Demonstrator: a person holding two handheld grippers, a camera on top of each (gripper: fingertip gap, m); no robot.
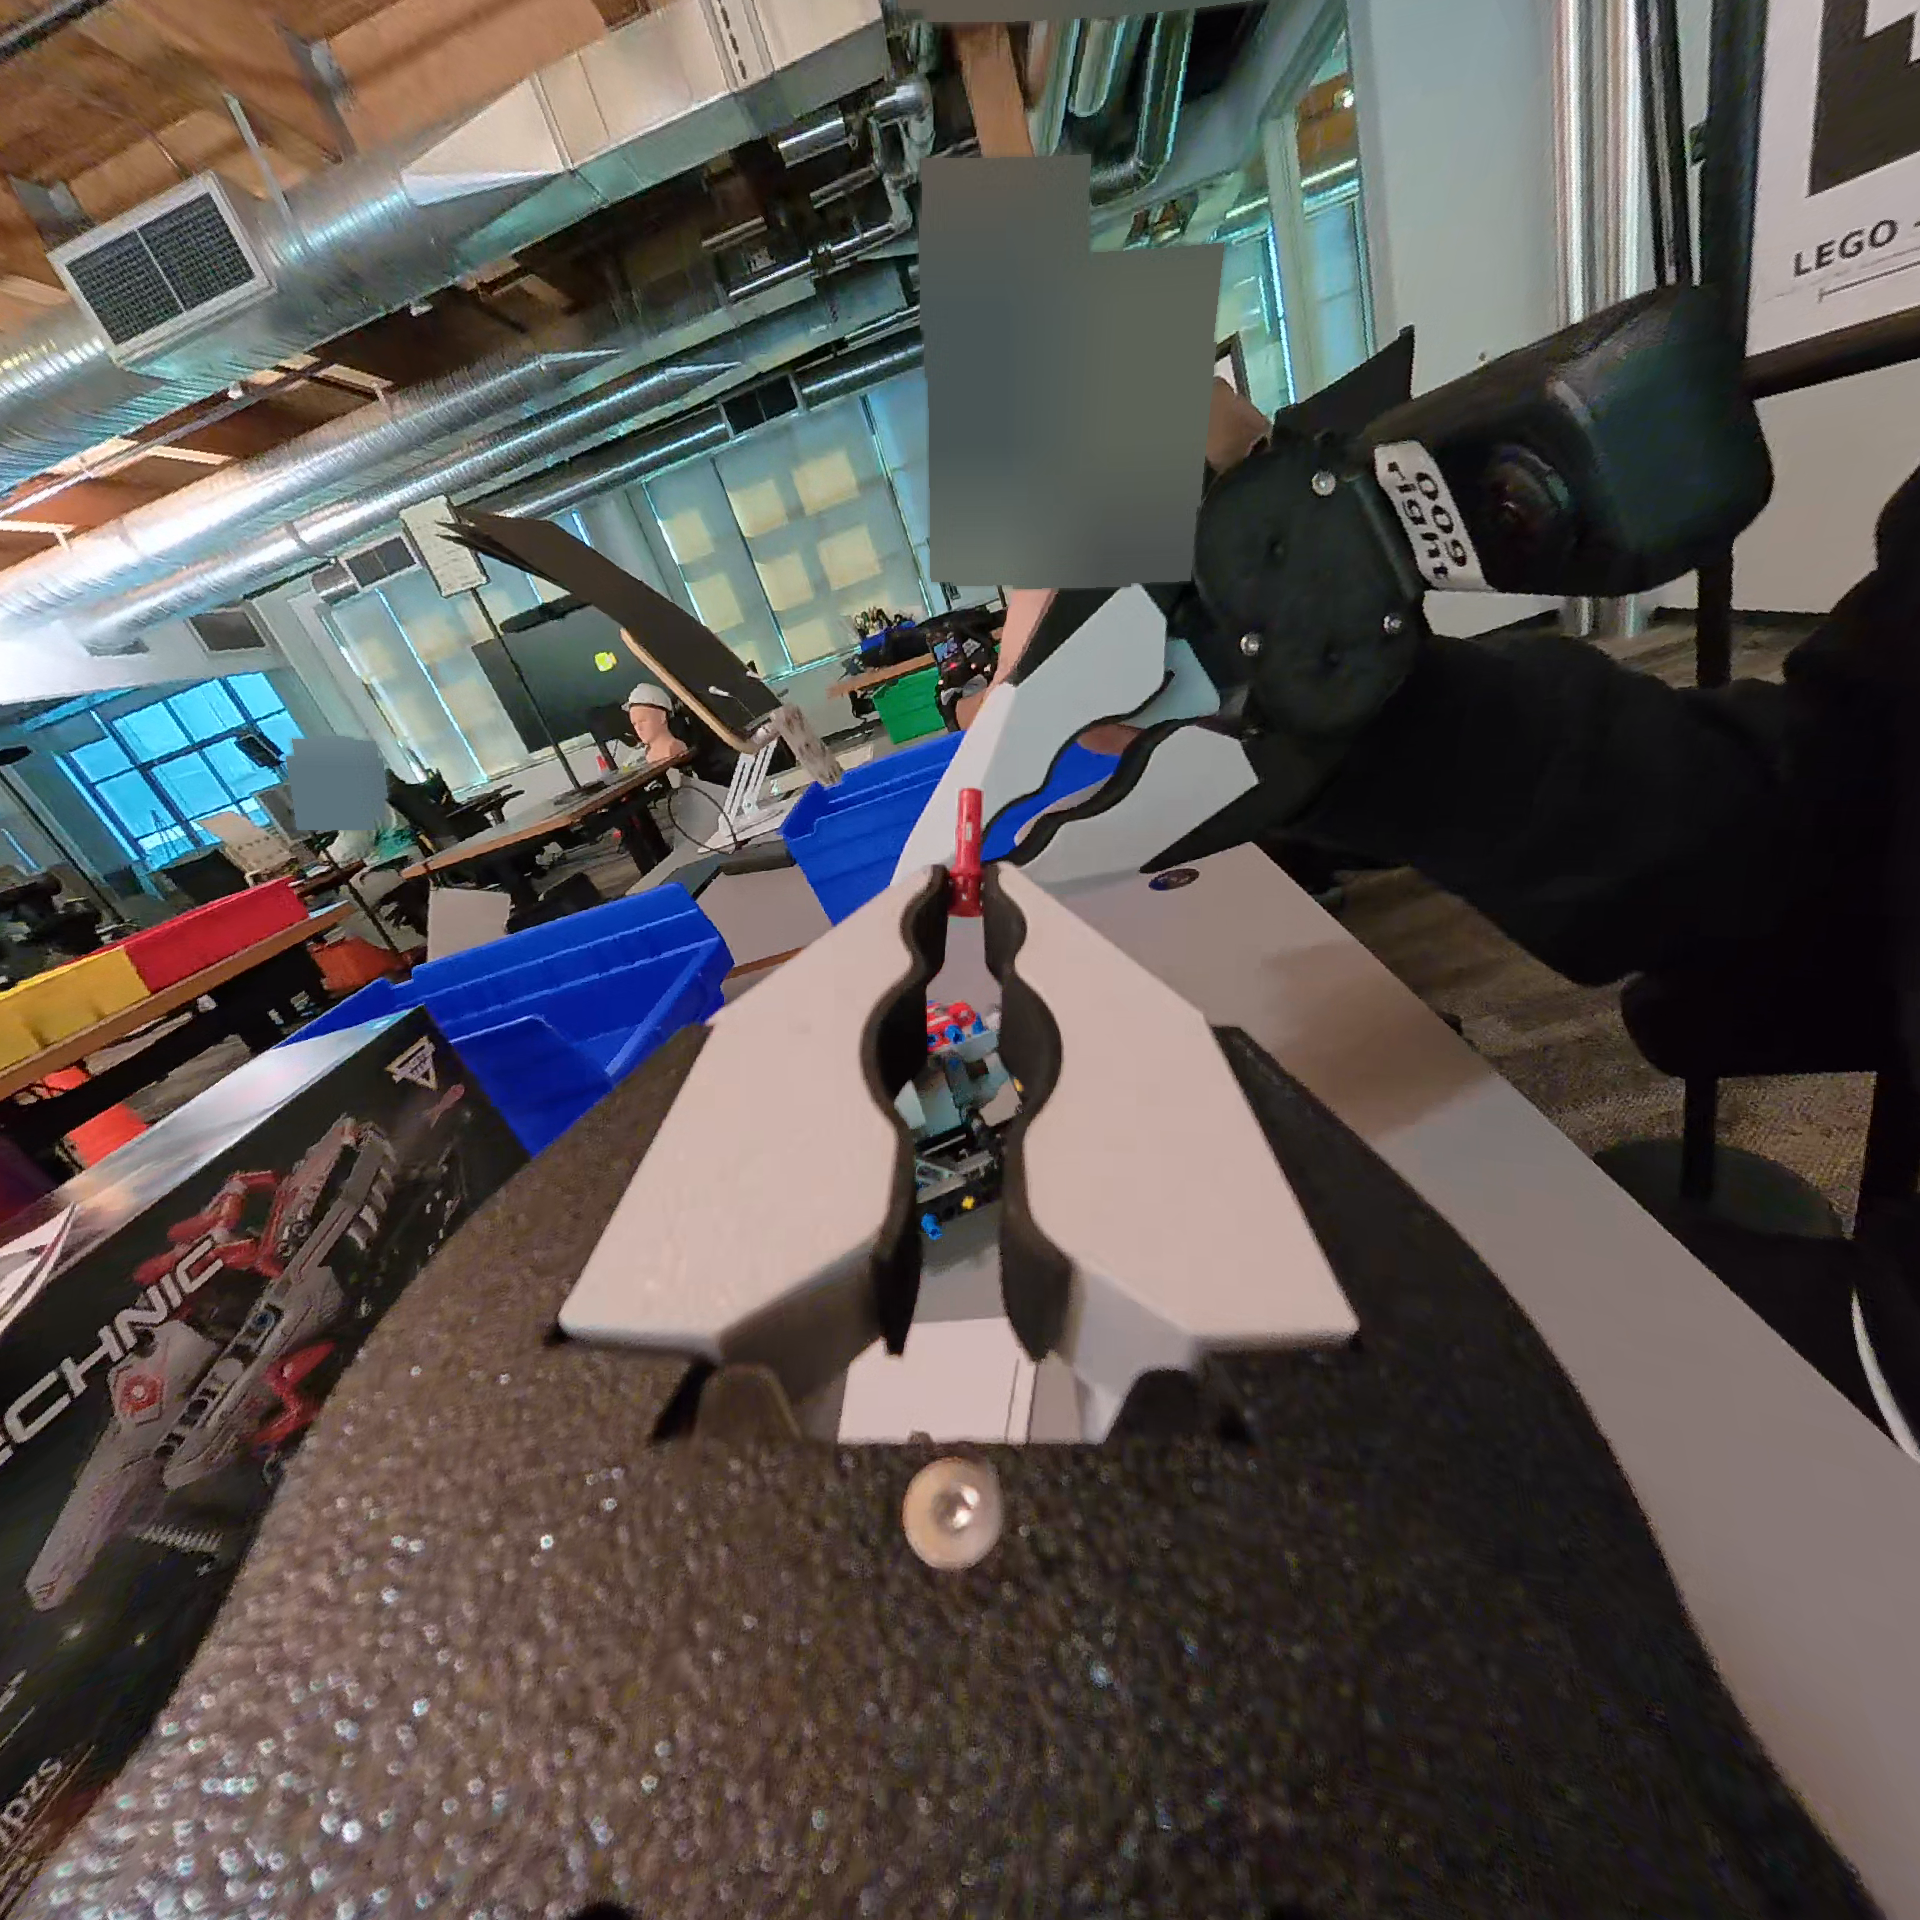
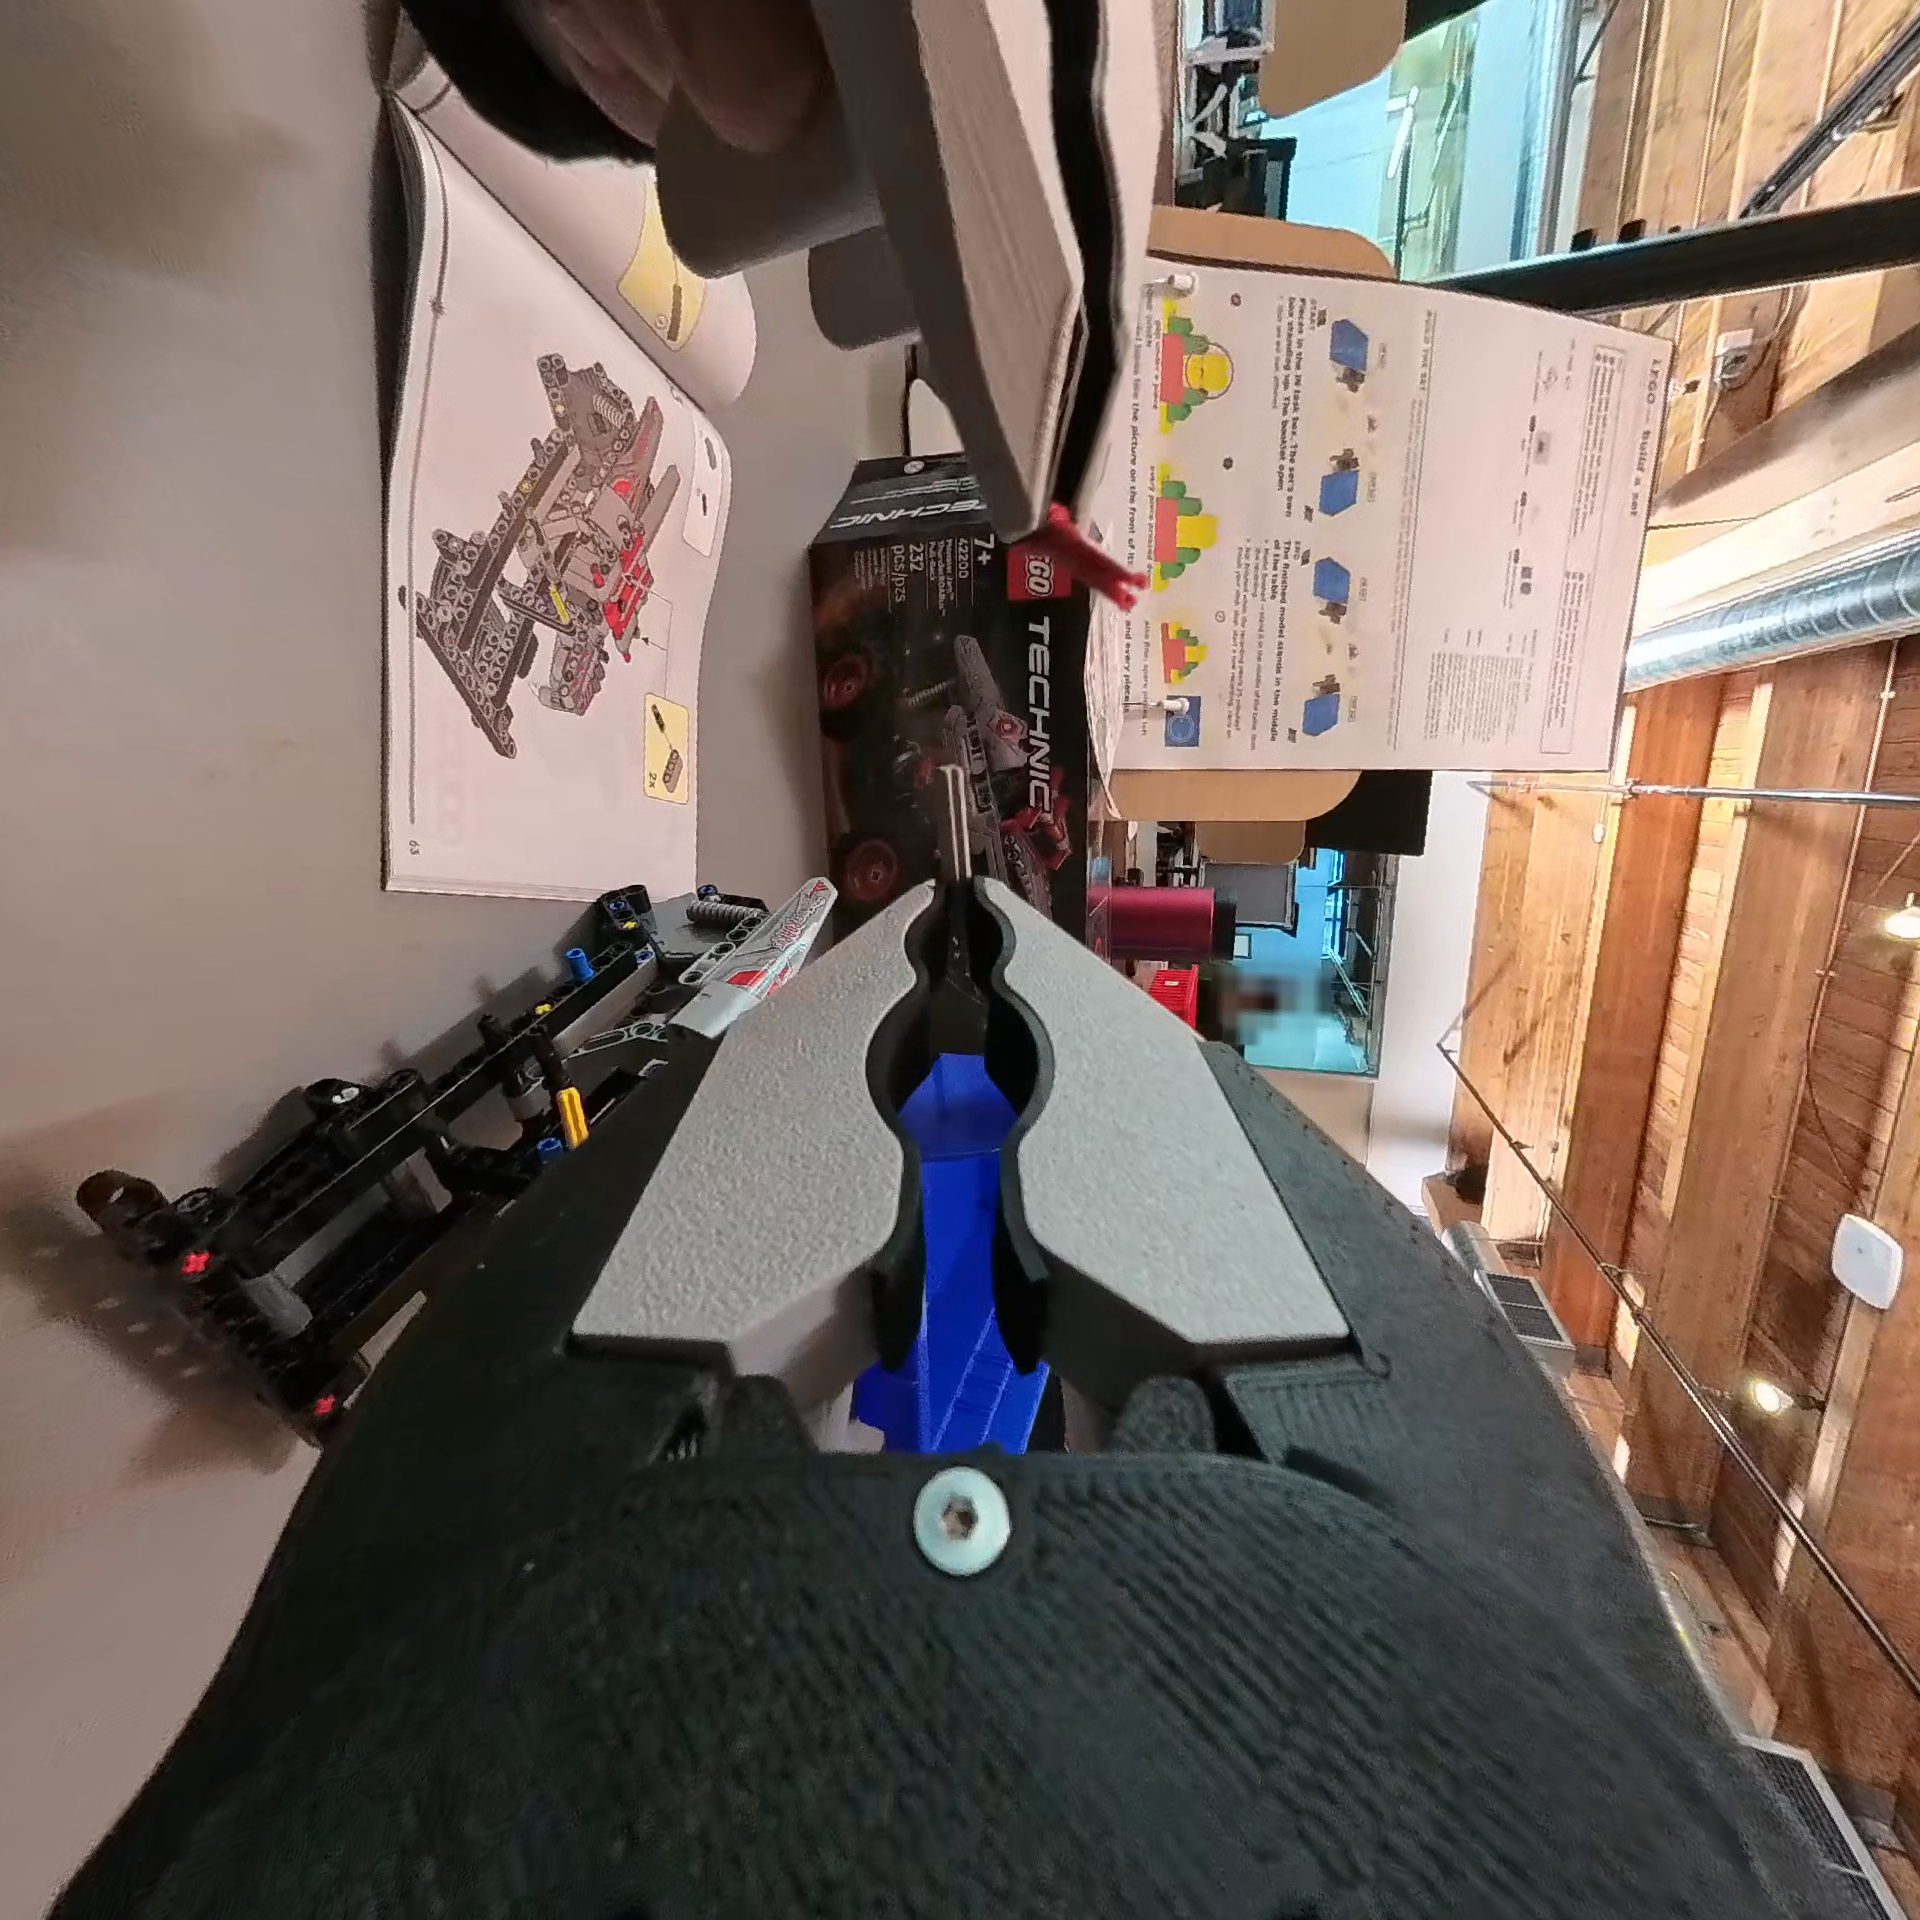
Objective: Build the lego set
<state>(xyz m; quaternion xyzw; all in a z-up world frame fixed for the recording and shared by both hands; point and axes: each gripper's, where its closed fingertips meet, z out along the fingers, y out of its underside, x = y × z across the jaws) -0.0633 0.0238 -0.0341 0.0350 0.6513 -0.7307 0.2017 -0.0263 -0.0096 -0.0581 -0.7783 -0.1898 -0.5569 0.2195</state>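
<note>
Red plastic: a small lego pin (image 1: 967,854) is clamped at the tips of the left gripper (image 1: 967,883), its long axis running straight out past the fingertips. The right gripper (image 2: 957,885) pinches a thin grey axle (image 2: 954,826), which likewise points forward. Both are held above the grey table (image 2: 187,364), near the half-built black model (image 2: 343,1164).
</note>
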